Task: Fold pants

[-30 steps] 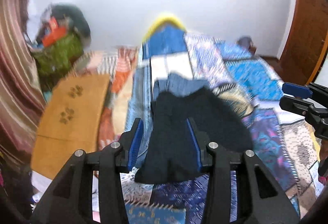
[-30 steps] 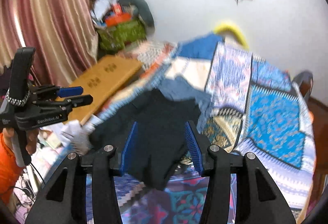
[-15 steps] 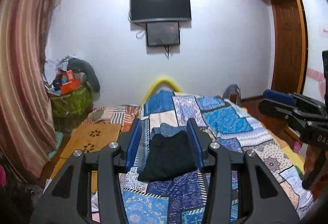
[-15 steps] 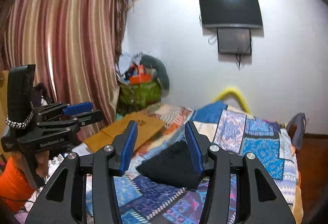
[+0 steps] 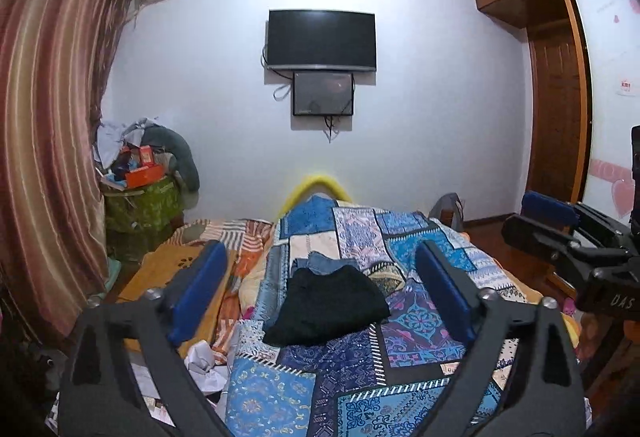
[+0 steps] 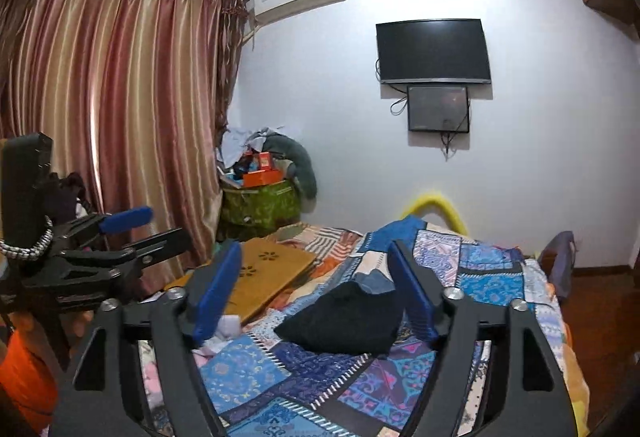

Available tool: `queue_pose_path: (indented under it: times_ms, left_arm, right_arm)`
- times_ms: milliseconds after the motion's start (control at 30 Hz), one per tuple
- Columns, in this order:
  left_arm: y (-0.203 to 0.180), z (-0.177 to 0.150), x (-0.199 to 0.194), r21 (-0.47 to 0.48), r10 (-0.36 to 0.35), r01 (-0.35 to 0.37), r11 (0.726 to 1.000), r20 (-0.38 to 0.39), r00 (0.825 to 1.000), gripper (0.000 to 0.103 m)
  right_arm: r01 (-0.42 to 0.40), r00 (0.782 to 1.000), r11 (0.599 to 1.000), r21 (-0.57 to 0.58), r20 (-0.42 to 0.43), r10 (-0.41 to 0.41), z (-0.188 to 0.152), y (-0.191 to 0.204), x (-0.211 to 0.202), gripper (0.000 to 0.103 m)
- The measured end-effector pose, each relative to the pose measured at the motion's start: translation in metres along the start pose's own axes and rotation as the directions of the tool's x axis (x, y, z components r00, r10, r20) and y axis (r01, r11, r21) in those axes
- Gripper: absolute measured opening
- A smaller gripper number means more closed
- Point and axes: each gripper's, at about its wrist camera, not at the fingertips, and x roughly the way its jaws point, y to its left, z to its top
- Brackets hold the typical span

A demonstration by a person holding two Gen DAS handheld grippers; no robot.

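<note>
A white wall (image 5: 420,97) carries a TV (image 5: 322,39), with curtains (image 6: 112,117) left and a wardrobe (image 5: 556,77) right of the bed (image 5: 360,377).

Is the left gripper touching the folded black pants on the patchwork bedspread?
Apart. In the left wrist view the left gripper, jaws opening, has nothing between its fingers; the folded black pants lie farther off on the patchwork bedspread.

Both tools, left (image 5: 320,279) & right (image 6: 316,283), pulled back off folded pants (image 5: 328,303), jaws opening, empty.
</note>
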Motion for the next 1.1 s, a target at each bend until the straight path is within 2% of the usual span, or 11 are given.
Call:
queue_pose_path:
  times_ms: [167, 233, 300, 1100]
  left_arm:
    - [-0.002, -0.001, -0.01, -0.001, 0.002, -0.002, 1.0, 0.022, 1.0, 0.102]
    - [-0.002, -0.002, -0.013, -0.006, 0.0, 0.0, 1.0, 0.024, 1.0, 0.102]
    - [-0.002, -0.003, -0.016, -0.009, 0.0, 0.0, 1.0, 0.024, 1.0, 0.102]
    - [-0.01, -0.01, -0.017, 0.009, 0.007, -0.007, 1.0, 0.021, 1.0, 0.102]
  right_arm:
    - [0.018, 1.0, 1.0, 0.006, 0.008, -0.018, -0.001, 0.004, -0.002, 0.086]
    - [0.023, 1.0, 1.0, 0.008, 0.007, -0.023, -0.003, 0.006, -0.004, 0.095]
    - [0.03, 0.999, 1.0, 0.008, 0.012, -0.03, -0.005, 0.006, -0.006, 0.099]
    - [0.055, 0.998, 0.998, 0.019, 0.02, -0.056, -0.005, 0.008, -0.018, 0.102]
